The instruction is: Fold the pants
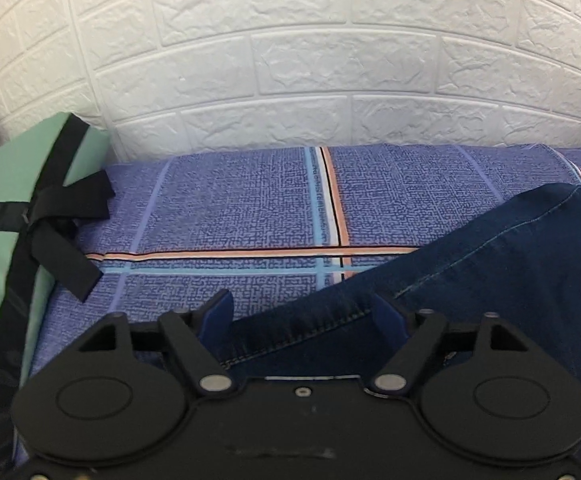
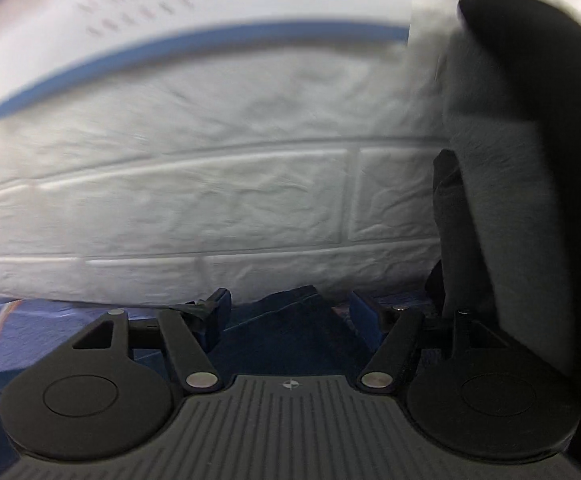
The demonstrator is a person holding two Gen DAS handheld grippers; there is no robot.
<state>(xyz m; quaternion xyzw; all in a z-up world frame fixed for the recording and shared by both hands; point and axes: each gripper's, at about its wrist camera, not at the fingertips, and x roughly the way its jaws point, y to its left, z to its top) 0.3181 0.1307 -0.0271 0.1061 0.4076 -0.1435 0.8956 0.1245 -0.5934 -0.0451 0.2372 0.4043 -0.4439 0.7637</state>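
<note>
Dark blue jeans (image 1: pixel 490 272) lie on a blue plaid sheet (image 1: pixel 230 208), running from the right edge down to the front, in the left wrist view. My left gripper (image 1: pixel 302 312) is open. A stitched hem of the jeans lies between its blue-padded fingers (image 1: pixel 220 312), and the pads stand apart from the cloth. The right wrist view is blurred. There my right gripper (image 2: pixel 290 312) is wide open, low over a bunched part of the jeans (image 2: pixel 290 340) that lies loose between its jaws.
A mint-green bundle (image 1: pixel 2 208) tied with black straps lies at the left of the sheet. A white brick-pattern wall (image 1: pixel 290 60) runs close behind the bed. At the right of the right wrist view stands a grey and black fuzzy object (image 2: pixel 502 200).
</note>
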